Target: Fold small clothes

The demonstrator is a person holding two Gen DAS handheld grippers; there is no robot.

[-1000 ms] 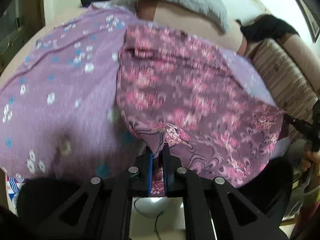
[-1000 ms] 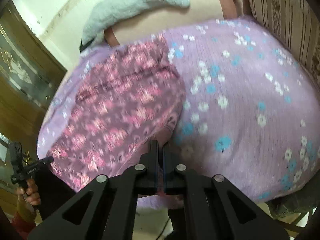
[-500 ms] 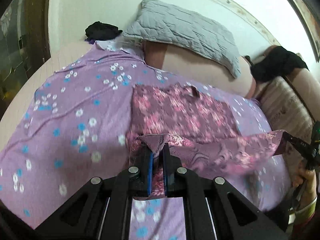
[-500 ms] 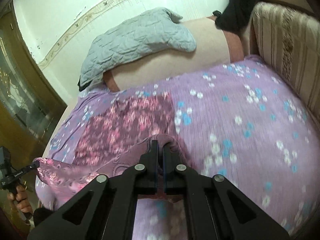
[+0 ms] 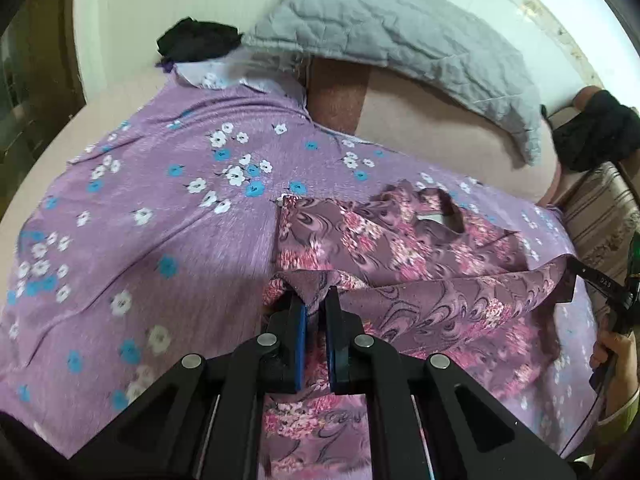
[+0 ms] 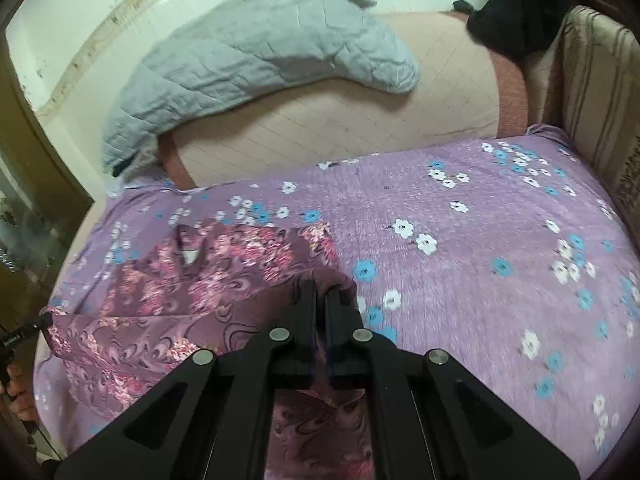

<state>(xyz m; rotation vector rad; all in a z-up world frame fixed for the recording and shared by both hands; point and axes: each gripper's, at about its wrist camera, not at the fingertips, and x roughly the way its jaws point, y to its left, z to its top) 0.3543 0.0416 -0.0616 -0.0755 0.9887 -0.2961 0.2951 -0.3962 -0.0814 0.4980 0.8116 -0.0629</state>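
A small purple garment with pink flowers (image 5: 400, 248) lies on a lilac flowered bedsheet (image 5: 160, 220); its collar end lies flat toward the pillows. My left gripper (image 5: 316, 300) is shut on the left corner of its near hem. My right gripper (image 6: 320, 292) is shut on the right corner of the same garment (image 6: 224, 272). The hem is lifted and stretched between them, carried over the lower part of the garment. The right gripper tip also shows in the left wrist view (image 5: 576, 272), and the left gripper tip shows in the right wrist view (image 6: 28, 330).
A grey quilted pillow (image 5: 400, 28) and a pink bolster (image 5: 440, 128) lie at the head of the bed. Black clothes (image 5: 196, 40) sit at the far left and on the striped sofa arm (image 5: 600, 216) at the right. A wooden door frame (image 6: 36, 148) stands left.
Both grippers have lifted the near hem off the bed's front edge and carried it forward over the garment, toward the collar. The garment now lies partly doubled.
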